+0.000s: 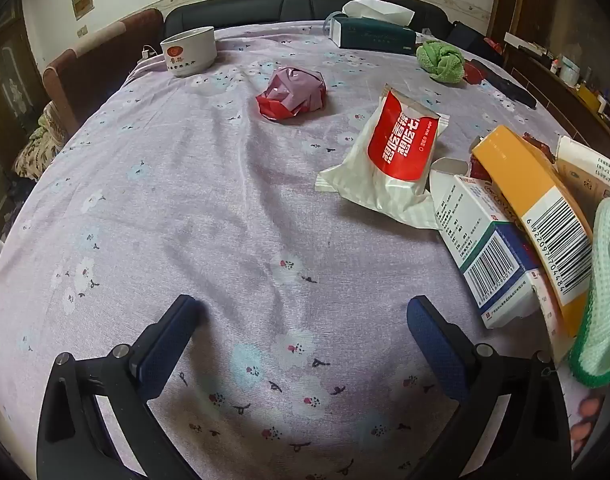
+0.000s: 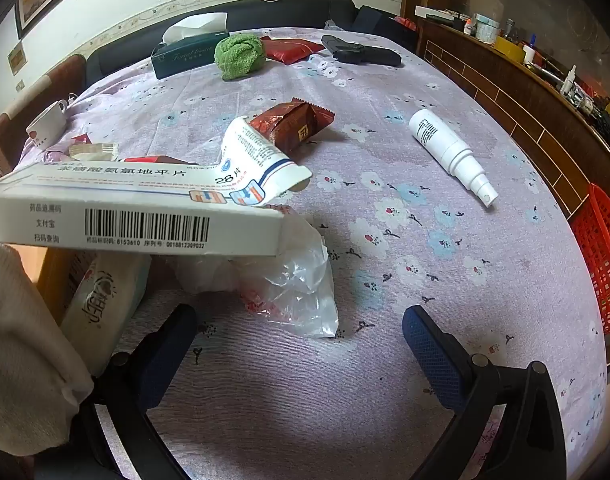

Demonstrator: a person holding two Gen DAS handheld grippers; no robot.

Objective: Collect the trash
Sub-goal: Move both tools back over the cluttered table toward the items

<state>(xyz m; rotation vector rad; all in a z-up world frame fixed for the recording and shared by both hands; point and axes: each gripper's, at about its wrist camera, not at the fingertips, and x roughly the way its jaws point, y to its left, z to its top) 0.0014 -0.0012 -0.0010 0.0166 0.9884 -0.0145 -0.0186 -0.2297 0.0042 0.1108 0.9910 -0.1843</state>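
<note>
My left gripper [image 1: 303,314] is open and empty over the bare floral tablecloth [image 1: 185,208]. Ahead lie a crumpled red and purple wrapper [image 1: 293,94], a red and white snack packet [image 1: 393,152], a white medicine box [image 1: 485,248] and a yellow box [image 1: 541,208]. My right gripper [image 2: 301,322] is open and empty. Just ahead of it lies a crumpled clear plastic bag [image 2: 293,276], partly under a long white medicine box [image 2: 137,208]. A brown wrapper [image 2: 295,124] and a white spray bottle [image 2: 451,152] lie farther off.
A white cup [image 1: 189,51], a tissue box [image 1: 373,32] and a green cloth ball [image 1: 441,60] stand at the table's far side. A black object [image 2: 361,52] and red pouch [image 2: 291,49] lie far back. A red basket [image 2: 603,256] hangs at the right edge. A light green cloth [image 1: 603,292] lies at the right.
</note>
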